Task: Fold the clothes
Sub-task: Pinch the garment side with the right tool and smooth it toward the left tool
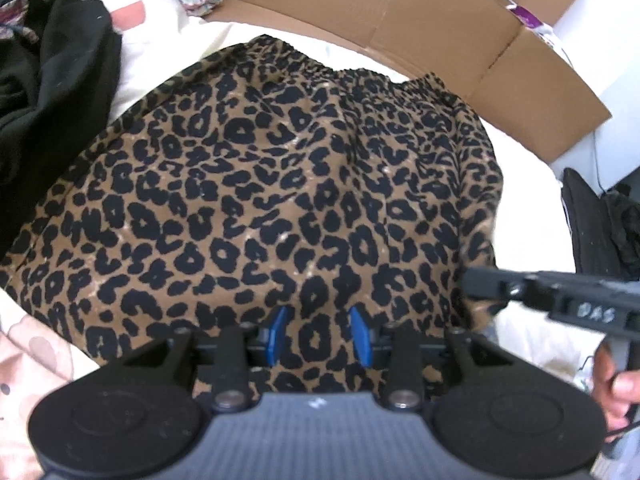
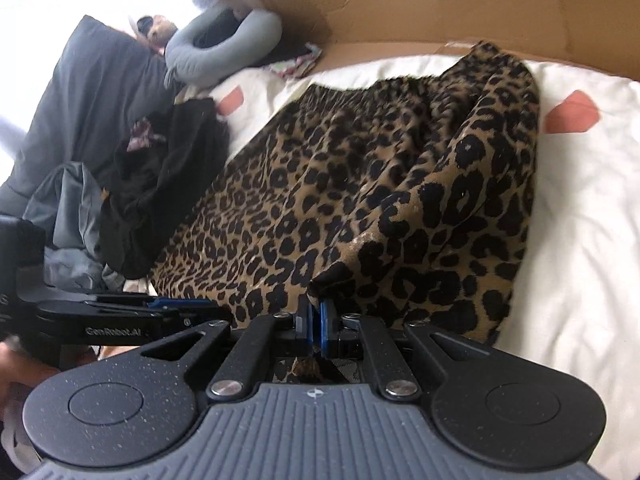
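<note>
Grippers first. Right gripper [image 2: 316, 322] is pinching the near hem of the leopard-print garment [image 2: 360, 184], blue pads pressed together with a tuck of cloth rising out of them. Left gripper [image 1: 320, 334] is sitting with pads spread, fabric showing in the gap between them; nothing clamped there as far as I can tell. In the left wrist view the right gripper is reaching in from the right edge, near the garment's near corner, with the person's hand [image 1: 618, 388] behind it.

Garment is lying spread on the white bedding [image 2: 580, 208], gathered waistband [image 1: 340, 68] at the far end against the cardboard box [image 1: 400, 12]. Its right side is doubling up into a raised fold in the right wrist view; the rest is lying fairly flat with soft wrinkles. Black clothing [image 1: 52, 92] is piling just beside the garment's left edge, with grey items [image 2: 216, 48] further back.

Risks, as I'm judging them:
- One-sided grip: with only the right side clamped, any pull is likely skewing the cloth and dragging the loose left half, giving a crooked fold.
- Thin slippery fabric: the pinch is taking a small bite near the hem, so it could be sliding out under tension.
- Left pads closing where they are now may be grabbing a mid-panel bunch, not an edge.
- Black pile is sitting close enough to snag or get swept along.
- Far end is crowding the box, so there's little room to carry a fold that way.
</note>
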Motion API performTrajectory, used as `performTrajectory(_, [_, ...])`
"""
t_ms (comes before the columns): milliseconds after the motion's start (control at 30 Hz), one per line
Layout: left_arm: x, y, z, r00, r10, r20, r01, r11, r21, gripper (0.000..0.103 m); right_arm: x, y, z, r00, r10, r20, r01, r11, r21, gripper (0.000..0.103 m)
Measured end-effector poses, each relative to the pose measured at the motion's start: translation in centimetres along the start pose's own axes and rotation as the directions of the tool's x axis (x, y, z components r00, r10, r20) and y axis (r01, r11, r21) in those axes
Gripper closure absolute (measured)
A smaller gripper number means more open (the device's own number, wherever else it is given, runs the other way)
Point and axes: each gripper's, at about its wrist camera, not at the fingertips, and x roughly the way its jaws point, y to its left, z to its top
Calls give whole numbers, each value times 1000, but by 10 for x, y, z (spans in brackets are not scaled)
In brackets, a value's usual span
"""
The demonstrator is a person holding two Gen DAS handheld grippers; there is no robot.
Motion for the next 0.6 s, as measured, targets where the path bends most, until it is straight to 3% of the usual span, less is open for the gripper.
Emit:
performTrajectory(267, [-2,0,1,1000,0,5,0,1000,-4,65,23,10,-10,998,-6,-67,4,999,-32,95])
performTrajectory(400, [-2,-1,1,1000,-6,6,6,1000,3,65,11,12,-17,997,20,-75,-22,999,-25,84])
performTrajectory(600, [0,-6,1,1000,-12,2,12,1000,18,65,-18,10,-24,998,7,-55,-10,998,-54,84])
